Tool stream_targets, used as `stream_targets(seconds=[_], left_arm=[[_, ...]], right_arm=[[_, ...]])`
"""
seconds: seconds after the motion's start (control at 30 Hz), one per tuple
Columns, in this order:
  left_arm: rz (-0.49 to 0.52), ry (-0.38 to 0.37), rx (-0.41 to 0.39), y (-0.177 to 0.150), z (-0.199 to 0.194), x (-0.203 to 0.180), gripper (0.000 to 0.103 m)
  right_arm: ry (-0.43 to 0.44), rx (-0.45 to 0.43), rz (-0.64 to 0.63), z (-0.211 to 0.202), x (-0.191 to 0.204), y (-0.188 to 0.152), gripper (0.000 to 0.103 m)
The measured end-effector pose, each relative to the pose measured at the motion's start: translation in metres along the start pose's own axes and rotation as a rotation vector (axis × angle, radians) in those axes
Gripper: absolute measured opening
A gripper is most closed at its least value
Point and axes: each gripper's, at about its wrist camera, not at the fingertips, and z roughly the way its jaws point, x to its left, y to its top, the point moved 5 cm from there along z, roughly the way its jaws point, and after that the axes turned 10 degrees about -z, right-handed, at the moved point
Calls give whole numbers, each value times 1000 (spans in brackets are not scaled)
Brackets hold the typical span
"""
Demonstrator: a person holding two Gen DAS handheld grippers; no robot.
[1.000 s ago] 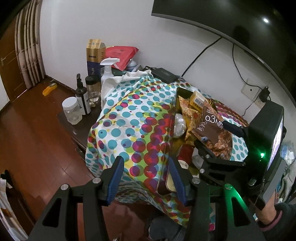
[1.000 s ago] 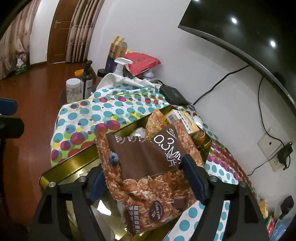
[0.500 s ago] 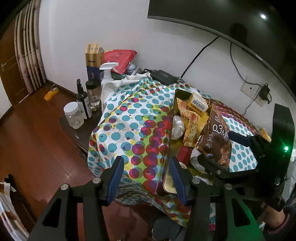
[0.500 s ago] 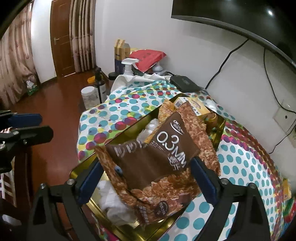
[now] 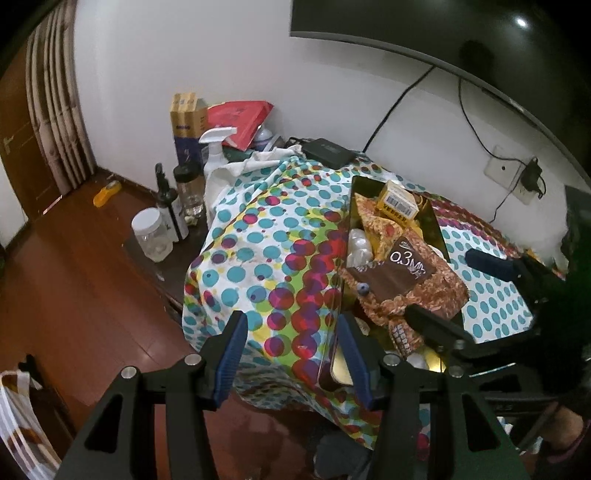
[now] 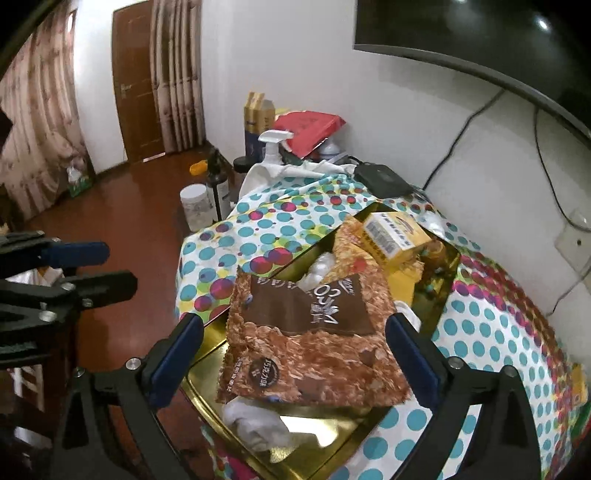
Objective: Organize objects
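Released from the right tongs [image 6: 293,345] — now wide — the snack bag [image 6: 314,332] lay in the gold tray [image 6: 325,424]; left tongs [image 5: 291,354] wide, empty.

A polka-dot cloth [image 5: 266,236] covers the table. On a low dark stand at its left edge sit a white-lidded jar [image 5: 152,234], a dark pump bottle [image 5: 168,206] and a white spray bottle [image 5: 214,147]. Farther back stand a blue-and-tan box [image 6: 258,122] and a red pouch [image 6: 308,127]. A television [image 5: 461,33] hangs on the far wall above a wall socket [image 5: 511,177].
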Motion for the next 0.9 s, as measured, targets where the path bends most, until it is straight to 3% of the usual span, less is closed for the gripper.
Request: stream_targets(seconds=[0.2,0.27,0.43,0.63,0.9], left_arm=[[56,-4,-7,3,-4,-26,54],[78,-8,3,0,-5,-33,61],[108,-3,23,-7,-2,-48,61],[107,-3,65,-16,3,-61,67],[134,36,105,-28,7,-80,67]], right_arm=[[-36,44,71,-18,-9,-15,102],[-52,74,99,-28,-10,-27,103],[-101,158,147,-47,-16,-53,103],[-52,177,234,-75,-16,-68,103],[-68,281,320,-83,-15,-87,103]])
